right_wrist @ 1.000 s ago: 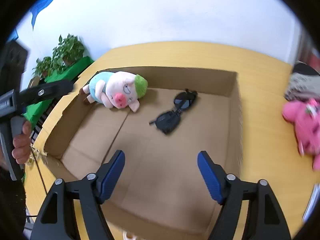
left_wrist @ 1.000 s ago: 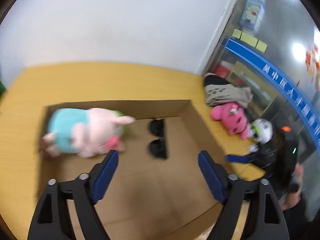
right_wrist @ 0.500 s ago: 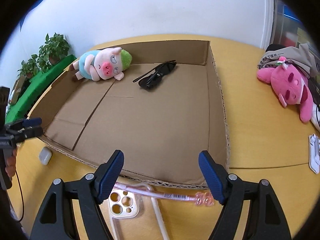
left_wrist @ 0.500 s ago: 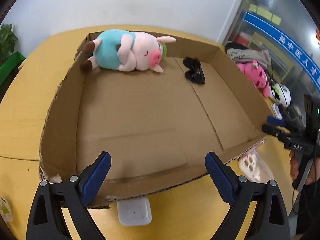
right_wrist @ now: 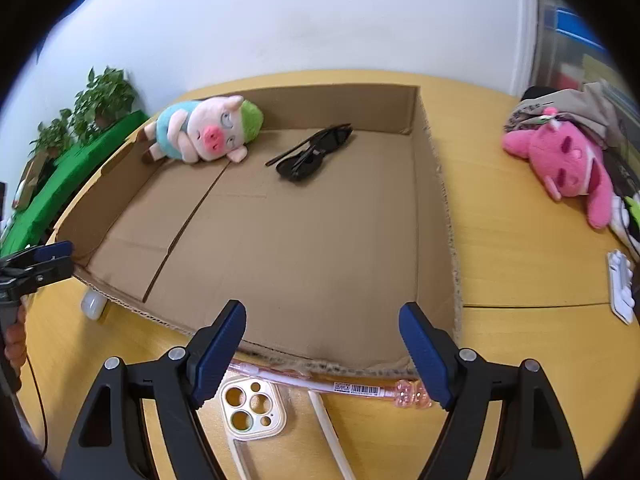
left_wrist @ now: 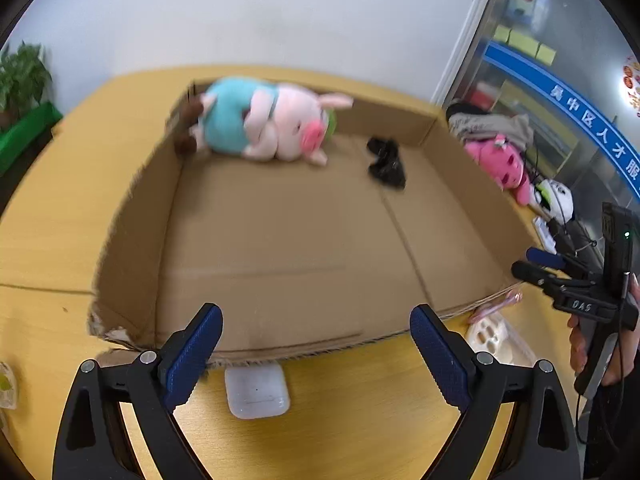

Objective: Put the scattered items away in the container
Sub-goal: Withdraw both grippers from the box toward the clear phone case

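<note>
Along the near edge of the yellow table [right_wrist: 520, 240], just outside the cardboard box's [right_wrist: 434, 208] front wall, lie a white earbud case [left_wrist: 256, 390], a cream phone case [right_wrist: 252, 408] and a pink pen [right_wrist: 340, 386]. Inside the box, a plush pig [right_wrist: 204, 132] rests in the far left corner with black sunglasses [right_wrist: 312, 152] beside it. Both the left gripper [left_wrist: 316, 344] and right gripper [right_wrist: 322, 344] hover above that near edge, fingers spread wide and grasping nothing. A pink plush [right_wrist: 568, 164] sits toward the table's right edge.
</note>
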### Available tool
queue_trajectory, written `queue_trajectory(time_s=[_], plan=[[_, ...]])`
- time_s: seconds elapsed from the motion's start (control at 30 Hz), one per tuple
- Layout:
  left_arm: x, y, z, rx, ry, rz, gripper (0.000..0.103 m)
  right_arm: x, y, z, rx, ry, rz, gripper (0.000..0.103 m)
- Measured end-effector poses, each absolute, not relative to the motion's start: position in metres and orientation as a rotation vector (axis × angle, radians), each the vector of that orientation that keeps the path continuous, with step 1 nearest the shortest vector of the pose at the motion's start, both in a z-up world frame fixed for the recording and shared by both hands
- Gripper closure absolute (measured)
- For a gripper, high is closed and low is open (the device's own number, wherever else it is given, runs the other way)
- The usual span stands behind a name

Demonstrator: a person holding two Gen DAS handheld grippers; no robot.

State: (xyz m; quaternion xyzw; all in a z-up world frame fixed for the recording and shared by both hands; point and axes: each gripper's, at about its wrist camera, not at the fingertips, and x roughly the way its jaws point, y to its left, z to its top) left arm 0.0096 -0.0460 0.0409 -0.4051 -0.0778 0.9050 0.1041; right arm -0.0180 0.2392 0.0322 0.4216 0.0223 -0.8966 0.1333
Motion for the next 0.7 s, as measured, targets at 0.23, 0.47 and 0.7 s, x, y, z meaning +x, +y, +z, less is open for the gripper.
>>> queue_trajectory(time_s=[0.23,0.47,0.7], plan=[[0.045,-0.018,0.09,-0.941,-0.134,2.761,0.0,0.015,0.219,0.067,1.014,0.153,-2.647,0.024],[0.06,0.001,0.104,-0.839,-0.138,2.813,0.0,0.035,0.211,0.081,0.966,0.163,-2.667,0.024],[0.059,0.014,0.099,-0.859,-0.126,2.801,0.0,0.04,0.213,0.081,0.964,0.166,-2.671,0.024]])
